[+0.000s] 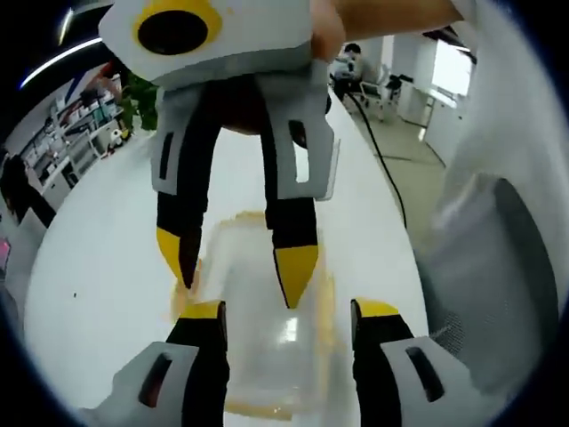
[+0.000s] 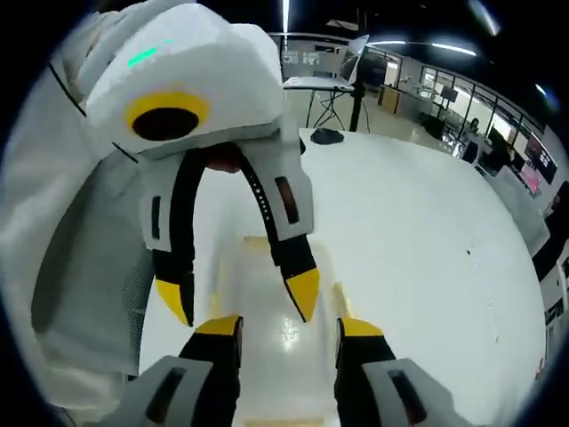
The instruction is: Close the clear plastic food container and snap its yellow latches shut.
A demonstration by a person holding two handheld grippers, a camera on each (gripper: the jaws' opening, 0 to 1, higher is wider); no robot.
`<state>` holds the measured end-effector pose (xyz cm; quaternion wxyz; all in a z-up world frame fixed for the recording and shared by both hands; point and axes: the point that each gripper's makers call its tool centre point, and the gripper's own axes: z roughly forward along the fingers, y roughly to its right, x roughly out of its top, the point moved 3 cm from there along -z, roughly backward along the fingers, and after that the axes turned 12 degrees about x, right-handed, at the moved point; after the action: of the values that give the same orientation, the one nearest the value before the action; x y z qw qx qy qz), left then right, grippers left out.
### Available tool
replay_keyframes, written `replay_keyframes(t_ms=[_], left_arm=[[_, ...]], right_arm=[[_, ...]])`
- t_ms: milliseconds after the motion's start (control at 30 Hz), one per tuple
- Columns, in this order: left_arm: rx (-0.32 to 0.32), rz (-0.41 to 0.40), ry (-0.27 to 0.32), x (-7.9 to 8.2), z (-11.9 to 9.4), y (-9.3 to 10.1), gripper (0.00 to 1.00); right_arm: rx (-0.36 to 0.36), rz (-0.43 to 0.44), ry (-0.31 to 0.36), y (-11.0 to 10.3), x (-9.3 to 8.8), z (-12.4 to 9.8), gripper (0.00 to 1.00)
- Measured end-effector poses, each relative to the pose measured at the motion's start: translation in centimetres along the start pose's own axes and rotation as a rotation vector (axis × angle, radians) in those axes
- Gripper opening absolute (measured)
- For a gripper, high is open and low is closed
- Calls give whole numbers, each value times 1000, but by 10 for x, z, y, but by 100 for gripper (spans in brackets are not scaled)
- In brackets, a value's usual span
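The clear plastic container (image 1: 267,356) lies on the white table (image 1: 107,285), its lid on top and yellowish latches (image 1: 329,307) along its edges. My left gripper (image 1: 289,311) is open, its yellow-tipped jaws standing over the container's two long sides. The right gripper (image 1: 238,265) reaches in from the far side, open, tips down at the container's far end. In the right gripper view the container (image 2: 283,356) lies between my right gripper's (image 2: 289,326) open jaws, a latch (image 2: 342,298) at its right edge. The left gripper (image 2: 240,298) faces it, tips just above the lid.
The person's white clothing (image 1: 498,267) stands close beside the table, also seen as white clothing (image 2: 80,231). Bare table (image 2: 427,249) spreads to the other side. Office desks, chairs (image 1: 382,89) and a plant (image 1: 138,98) stand far behind.
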<state>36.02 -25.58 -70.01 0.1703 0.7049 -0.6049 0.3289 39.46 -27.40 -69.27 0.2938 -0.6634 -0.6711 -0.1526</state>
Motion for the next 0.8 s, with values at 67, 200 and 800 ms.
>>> replay_keyframes(t_ms=[67, 200, 800], left_arm=[[2, -2, 3, 0, 0, 0, 53], [7, -14, 13, 0, 0, 1, 52], [48, 120, -7, 0, 6, 2, 47]], right_arm=[[-11, 1, -24, 3, -3, 2, 51], [4, 8, -21, 4, -2, 7, 54], [142, 37, -124, 7, -8, 16, 61]])
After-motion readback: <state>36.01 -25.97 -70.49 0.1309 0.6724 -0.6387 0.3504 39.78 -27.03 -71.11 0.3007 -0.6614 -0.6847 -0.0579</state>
